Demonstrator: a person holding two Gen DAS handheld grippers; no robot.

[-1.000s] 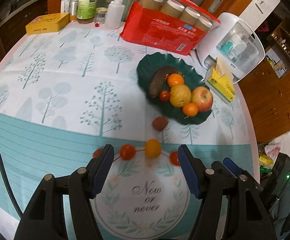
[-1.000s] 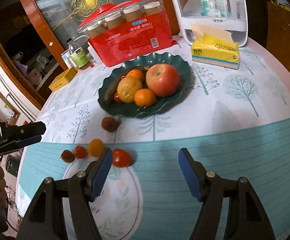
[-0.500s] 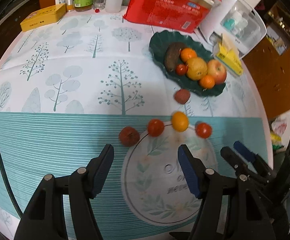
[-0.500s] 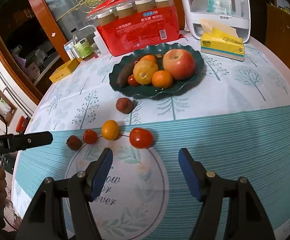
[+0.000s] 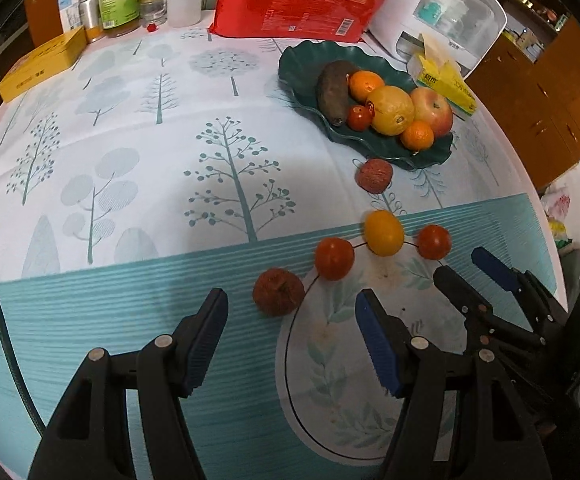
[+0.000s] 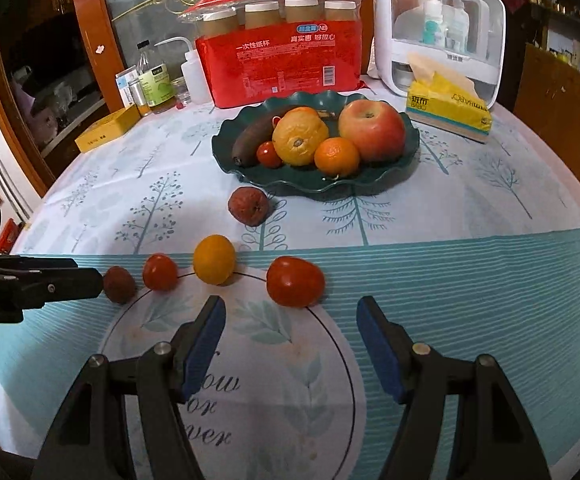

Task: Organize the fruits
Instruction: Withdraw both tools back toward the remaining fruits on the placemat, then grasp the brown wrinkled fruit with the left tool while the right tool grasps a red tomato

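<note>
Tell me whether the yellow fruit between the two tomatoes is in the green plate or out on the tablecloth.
Out. The yellow fruit lies on the tablecloth, well short of the green plate, in a row with the tomatoes.

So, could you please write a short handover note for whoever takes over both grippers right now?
Left gripper: open, empty, over the dark wrinkled fruit at the left end of the row.
Right gripper: open, empty, just short of the larger red tomato.
Green plate: already holds an apple, a yellow citrus, two oranges, a small tomato and a long brown fruit.
Left on the tablecloth: five loose fruits, namely the row's small tomato and yellow fruit, plus a reddish wrinkled fruit beside the plate. Nothing gripped yet.
</note>
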